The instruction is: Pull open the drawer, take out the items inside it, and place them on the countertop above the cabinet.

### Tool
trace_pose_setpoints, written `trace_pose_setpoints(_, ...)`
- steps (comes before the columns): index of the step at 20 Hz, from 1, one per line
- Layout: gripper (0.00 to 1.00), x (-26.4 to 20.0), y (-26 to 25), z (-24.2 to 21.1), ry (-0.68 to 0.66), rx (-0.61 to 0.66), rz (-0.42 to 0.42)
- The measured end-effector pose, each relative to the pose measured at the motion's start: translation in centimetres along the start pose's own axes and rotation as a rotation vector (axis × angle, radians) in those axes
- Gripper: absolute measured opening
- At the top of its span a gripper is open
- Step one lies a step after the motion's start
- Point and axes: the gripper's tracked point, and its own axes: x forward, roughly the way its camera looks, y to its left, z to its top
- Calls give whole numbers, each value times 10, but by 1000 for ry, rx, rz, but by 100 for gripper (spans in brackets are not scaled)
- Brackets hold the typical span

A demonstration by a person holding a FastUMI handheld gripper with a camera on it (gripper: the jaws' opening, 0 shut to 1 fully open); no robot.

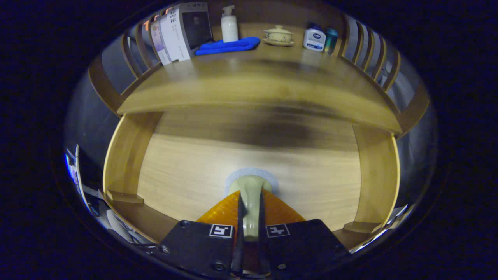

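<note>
My gripper [251, 206] is shut on a pale green item [252, 186] whose round whitish-grey end sticks out just beyond the fingertips. The item is over the wooden floor of the open drawer [186, 175]. I cannot tell whether it rests on that floor or hangs above it. The drawer's side walls stand to the left [126, 155] and right [379, 167] of the fingers. Beyond the drawer runs the front edge of the wooden countertop [253, 89], with a dark shadow under it.
At the back of the countertop stand several books [177, 33], a white pump bottle [229, 25], a folded blue cloth [227, 45], a lidded tea bowl on a saucer [278, 35], a white and blue bottle [314, 39] and a teal can [331, 39]. Slatted wooden rails [369, 50] flank it.
</note>
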Motion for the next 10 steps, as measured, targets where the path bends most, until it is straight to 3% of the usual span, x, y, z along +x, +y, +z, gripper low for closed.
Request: trace_pose_setpoints(10, 18, -75, -11, 62, -160, -25, -5)
